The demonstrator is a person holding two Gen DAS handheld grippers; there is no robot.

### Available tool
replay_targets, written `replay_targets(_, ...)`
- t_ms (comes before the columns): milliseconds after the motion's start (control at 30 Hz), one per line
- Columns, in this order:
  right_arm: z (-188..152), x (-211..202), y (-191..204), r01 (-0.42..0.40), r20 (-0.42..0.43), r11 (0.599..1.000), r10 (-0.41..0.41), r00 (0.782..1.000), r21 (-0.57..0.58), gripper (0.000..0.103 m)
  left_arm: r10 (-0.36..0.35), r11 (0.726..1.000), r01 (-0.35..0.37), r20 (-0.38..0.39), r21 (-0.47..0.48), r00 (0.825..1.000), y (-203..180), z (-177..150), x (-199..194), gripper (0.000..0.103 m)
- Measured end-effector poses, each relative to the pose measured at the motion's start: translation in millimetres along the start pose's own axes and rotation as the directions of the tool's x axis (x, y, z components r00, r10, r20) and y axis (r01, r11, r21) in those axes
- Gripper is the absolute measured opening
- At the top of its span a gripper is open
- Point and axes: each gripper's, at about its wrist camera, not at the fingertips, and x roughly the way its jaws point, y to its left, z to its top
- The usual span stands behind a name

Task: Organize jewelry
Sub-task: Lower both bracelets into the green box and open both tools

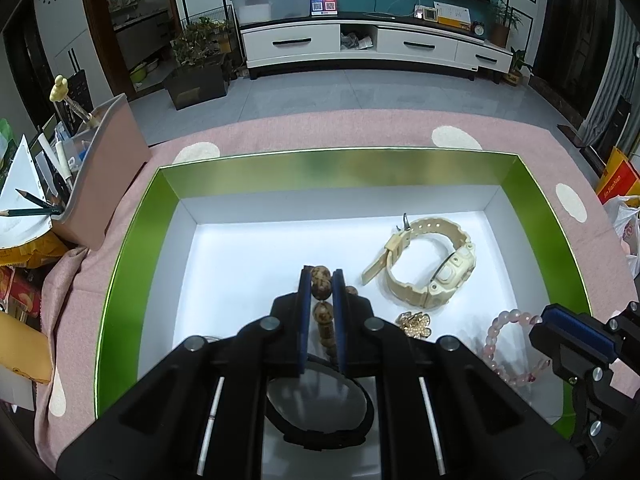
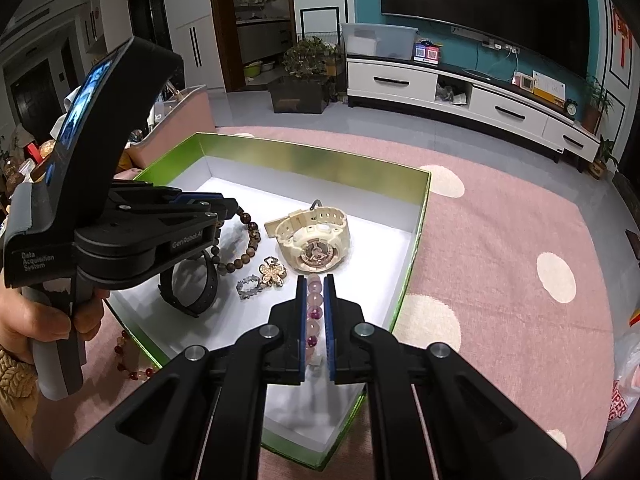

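Observation:
A green box with a white floor (image 1: 256, 248) (image 2: 376, 216) holds the jewelry. My left gripper (image 1: 322, 276) is shut on a brown bead bracelet (image 1: 322, 280), which also shows in the right wrist view (image 2: 250, 248). My right gripper (image 2: 315, 280) is shut on a pink bead bracelet (image 2: 314, 300), also seen in the left wrist view (image 1: 496, 332). A cream watch (image 1: 432, 264) (image 2: 314, 240), a gold brooch (image 1: 414, 324) (image 2: 274, 272), a small silver piece (image 2: 248, 286) and a black watch (image 1: 320, 404) (image 2: 192, 284) lie in the box.
A red bead bracelet (image 2: 128, 360) lies on the pink dotted cloth (image 2: 500, 240) outside the box's near left side. A pink bin of stationery (image 1: 100, 168) stands left of the box. Plastic bags (image 1: 628, 228) sit at the right edge.

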Motion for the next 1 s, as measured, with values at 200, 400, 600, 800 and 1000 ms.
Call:
replay_targets(200,-1.4,3.4,0.6,0.002,-0.006,1.000,-0.002,1.000,0.001,0.007,0.003,1.000,-0.003,0.002,-0.002,1.000,0.0,1.5,0.6,0.010)
replay_targets(400,-2.3,3.4,0.4,0.006,-0.003,1.000,-0.006,1.000,0.007,0.007,0.005,1.000,-0.005,0.003,-0.006,1.000,0.5,1.1,0.7,0.010)
replay_targets(600,-2.9,-1.8,-2.4,0.003,0.016,1.000,-0.004,1.000,0.030,0.013,0.000,1.000,0.001,0.012,-0.012,1.000,1.7,-1.4,-2.1,0.028)
replay_targets(800,-3.5,-13.8,-1.3,-0.001,0.042,0.999,-0.001,0.999,0.040,0.013,0.007,1.000,-0.006,0.038,-0.008,0.999,1.1,-4.9,-14.1,0.050)
replay_targets(1000,-5.7,-37.2,3.1,-0.016,0.083,0.999,0.012,0.997,0.049,0.031,0.000,1.000,0.001,0.072,-0.008,0.997,-0.7,-10.5,-36.7,0.071)
